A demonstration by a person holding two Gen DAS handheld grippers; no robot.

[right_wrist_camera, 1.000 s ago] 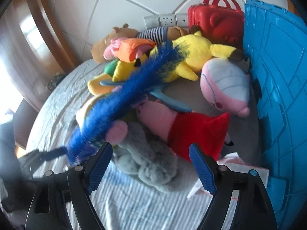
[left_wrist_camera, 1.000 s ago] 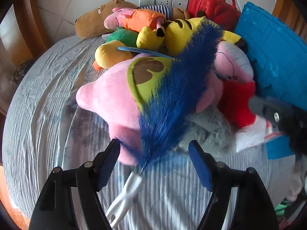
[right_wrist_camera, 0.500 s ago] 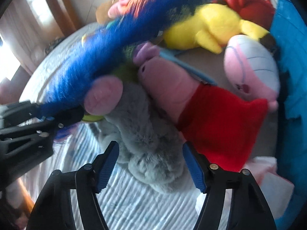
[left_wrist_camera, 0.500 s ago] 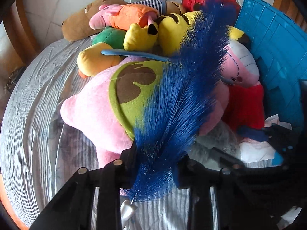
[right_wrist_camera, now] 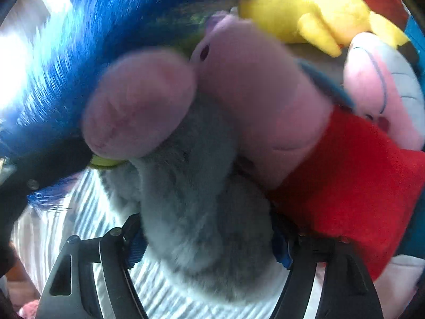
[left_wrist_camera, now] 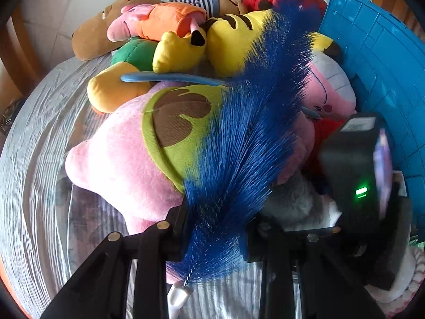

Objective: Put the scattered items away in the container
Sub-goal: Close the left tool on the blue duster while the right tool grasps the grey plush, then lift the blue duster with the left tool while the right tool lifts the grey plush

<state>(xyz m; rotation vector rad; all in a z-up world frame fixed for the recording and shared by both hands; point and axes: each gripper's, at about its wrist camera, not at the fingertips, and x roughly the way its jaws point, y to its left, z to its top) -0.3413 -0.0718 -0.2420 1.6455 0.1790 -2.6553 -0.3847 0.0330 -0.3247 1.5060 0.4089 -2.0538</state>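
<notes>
Striped bedsheet (left_wrist_camera: pixel 39 159) lies open leftward; left tool (left_wrist_camera: pixel 215 234) clamps blue duster (left_wrist_camera: pixel 247 138).

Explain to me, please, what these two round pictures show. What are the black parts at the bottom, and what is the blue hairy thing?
No robot is here. A person holds a hand tool with two fingers in each hand, and a wide-angle camera on each tool looks forward along those fingers. That is why the pictures look round.

One picture comes from the left gripper. It is shut on a blue feather duster, near its white handle.

The other comes from the right gripper. Its fingers sit on both sides of a grey soft toy; the blur hides whether they press it.

On the striped bedsheet lies a heap of soft toys, such as a pink one and a yellow one. The blue crate stands at the right.
</notes>
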